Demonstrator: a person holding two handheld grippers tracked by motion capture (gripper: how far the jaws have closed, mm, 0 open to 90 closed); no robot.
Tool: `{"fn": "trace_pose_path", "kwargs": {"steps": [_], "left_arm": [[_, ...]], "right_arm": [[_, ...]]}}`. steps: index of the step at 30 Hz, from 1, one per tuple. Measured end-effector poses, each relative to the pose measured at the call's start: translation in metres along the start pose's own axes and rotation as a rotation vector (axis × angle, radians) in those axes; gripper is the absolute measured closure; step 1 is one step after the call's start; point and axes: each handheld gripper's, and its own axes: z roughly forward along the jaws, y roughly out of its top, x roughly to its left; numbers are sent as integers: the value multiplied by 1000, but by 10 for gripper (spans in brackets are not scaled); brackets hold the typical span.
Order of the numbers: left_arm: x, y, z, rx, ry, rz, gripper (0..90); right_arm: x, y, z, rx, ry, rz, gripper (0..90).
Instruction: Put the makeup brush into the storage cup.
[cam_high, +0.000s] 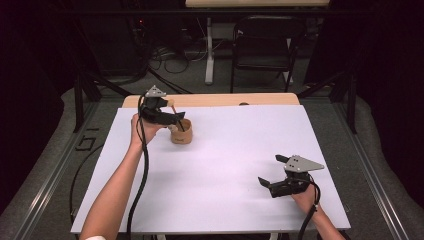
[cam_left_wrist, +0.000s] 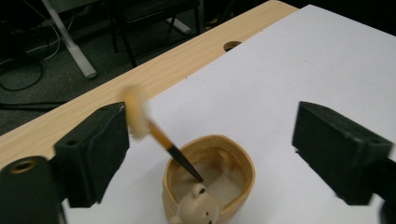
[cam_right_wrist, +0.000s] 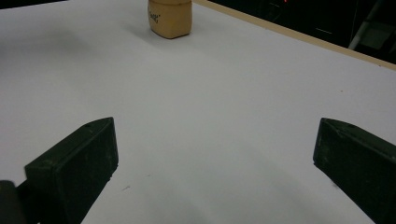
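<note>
A: High view check: the left gripper (cam_high: 176, 119) hangs right over the small tan ceramic cup (cam_high: 181, 131). Cup sits on the white sheet (cam_high: 225, 165), toward that sheet's far left corner.

B: Jaw state on that one?

A: Left gripper view shows the left gripper (cam_left_wrist: 212, 140) with its jaws standing wide apart, one either side of the cup (cam_left_wrist: 210, 179), pads touching nothing. Nothing clamped.

B: And the brush?

A: Thin brush with an orange-and-black handle and a pale tip (cam_left_wrist: 161, 140) stands tilted in the cup, dark end down inside, pale end up and blurred just beside one black pad. Can't tell if it touches that pad. In the high view its pale end (cam_high: 171, 105) pokes up just behind the cup, beside the gripper.

B: Cup detail?

A: Round, open top, a small tan knob with two holes on its near rim in the left gripper view. Upright.

B: Other side?

A: Right gripper (cam_high: 272, 172) is well apart from the cup, near the sheet's near right corner, low over the sheet. Right gripper view: jaws spread wide, bare sheet (cam_right_wrist: 210, 116) between them, cup (cam_right_wrist: 170, 18) far off at the top edge.

B: Table?

A: Light wooden tabletop (cam_high: 215, 100) shows as a strip beyond the sheet, behind the cup.
</note>
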Motion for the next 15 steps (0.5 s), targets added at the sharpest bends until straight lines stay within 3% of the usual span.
{"fn": "trace_pose_path", "kwargs": {"steps": [6, 15], "left_arm": [[-4, -1, -16, -22, 8, -6, 41], [-22, -2, -36, -53, 11, 51, 3]], "right_arm": [[-3, -1, 0, -5, 4, 9, 0], [-5, 1, -4, -22, 2, 3, 0]]}}
